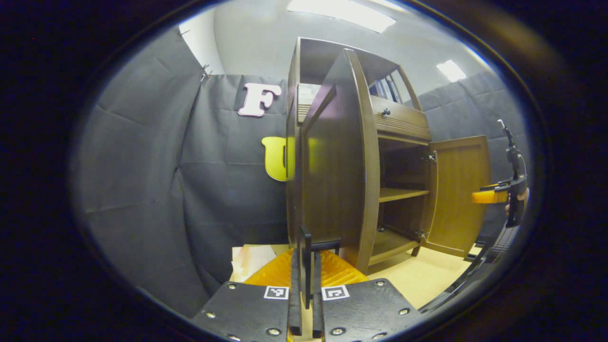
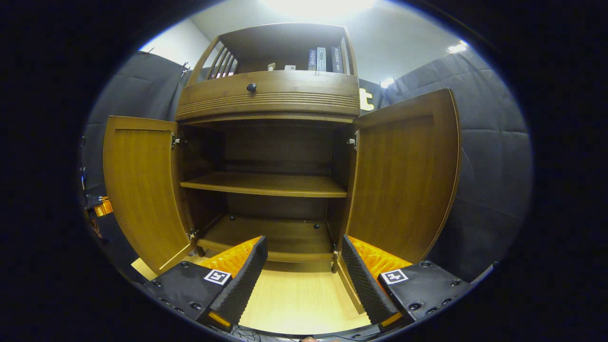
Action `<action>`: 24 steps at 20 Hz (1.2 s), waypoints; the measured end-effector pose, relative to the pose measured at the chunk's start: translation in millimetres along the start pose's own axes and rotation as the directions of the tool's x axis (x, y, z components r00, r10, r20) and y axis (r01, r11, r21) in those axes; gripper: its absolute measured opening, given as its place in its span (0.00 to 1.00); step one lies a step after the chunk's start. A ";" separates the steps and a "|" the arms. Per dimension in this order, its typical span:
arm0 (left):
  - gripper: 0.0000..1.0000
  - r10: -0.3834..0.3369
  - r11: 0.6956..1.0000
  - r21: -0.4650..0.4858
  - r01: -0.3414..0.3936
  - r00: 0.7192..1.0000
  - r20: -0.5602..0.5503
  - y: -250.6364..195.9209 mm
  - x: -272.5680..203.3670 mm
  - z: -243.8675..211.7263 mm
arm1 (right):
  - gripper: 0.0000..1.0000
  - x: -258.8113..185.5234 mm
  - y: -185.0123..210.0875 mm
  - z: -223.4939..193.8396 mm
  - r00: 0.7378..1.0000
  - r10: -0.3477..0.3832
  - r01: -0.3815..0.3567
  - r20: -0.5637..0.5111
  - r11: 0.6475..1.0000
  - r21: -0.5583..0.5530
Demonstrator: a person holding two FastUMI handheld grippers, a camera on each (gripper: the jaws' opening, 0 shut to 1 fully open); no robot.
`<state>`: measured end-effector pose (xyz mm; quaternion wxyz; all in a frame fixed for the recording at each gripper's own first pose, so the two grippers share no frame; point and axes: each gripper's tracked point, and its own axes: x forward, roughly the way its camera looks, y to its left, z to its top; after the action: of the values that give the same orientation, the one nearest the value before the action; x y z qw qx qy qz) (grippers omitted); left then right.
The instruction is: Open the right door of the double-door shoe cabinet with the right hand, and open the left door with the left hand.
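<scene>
My left claw [image 1: 306, 266] pinches the thin edge of the left door [image 1: 332, 171]. My right claw [image 2: 301, 270] is spread wide and holds nothing. The right door [image 2: 403, 180] stands open too. The brown wood cabinet [image 2: 270, 95] has two bare flat shelves [image 2: 266, 184]. Books [image 2: 323, 59] stand on top.

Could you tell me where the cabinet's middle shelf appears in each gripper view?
Left gripper view: the middle shelf sits right of centre, between the two open doors.
Right gripper view: the middle shelf runs across the centre, inside the open cabinet.
Shared landmark: the black drawer knob, above the shelf in both.
</scene>
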<state>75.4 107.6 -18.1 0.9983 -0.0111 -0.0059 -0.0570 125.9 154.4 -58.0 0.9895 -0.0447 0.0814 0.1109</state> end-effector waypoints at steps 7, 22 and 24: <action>0.10 0.032 0.999 -0.037 -0.032 0.999 0.007 14.4 -12.8 0.8 | 0.97 -0.4 -9.7 12.1 1.000 -0.019 0.019 0.007 1.000 -0.017; 0.34 0.359 0.931 -0.089 -0.354 0.932 0.050 -59.5 -125.6 83.8 | 0.97 -5.2 -71.9 13.6 0.993 0.105 -0.105 0.045 0.994 0.005; 0.65 0.386 0.920 -0.090 -0.381 0.921 0.052 -77.6 -122.2 84.6 | 0.97 -9.1 -78.3 10.5 0.992 0.126 -0.127 0.031 0.992 0.003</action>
<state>-55.7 46.3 66.6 0.9881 -0.0532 -0.0358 0.1396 136.4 77.6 -40.6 0.9817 -0.0354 0.0692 0.1738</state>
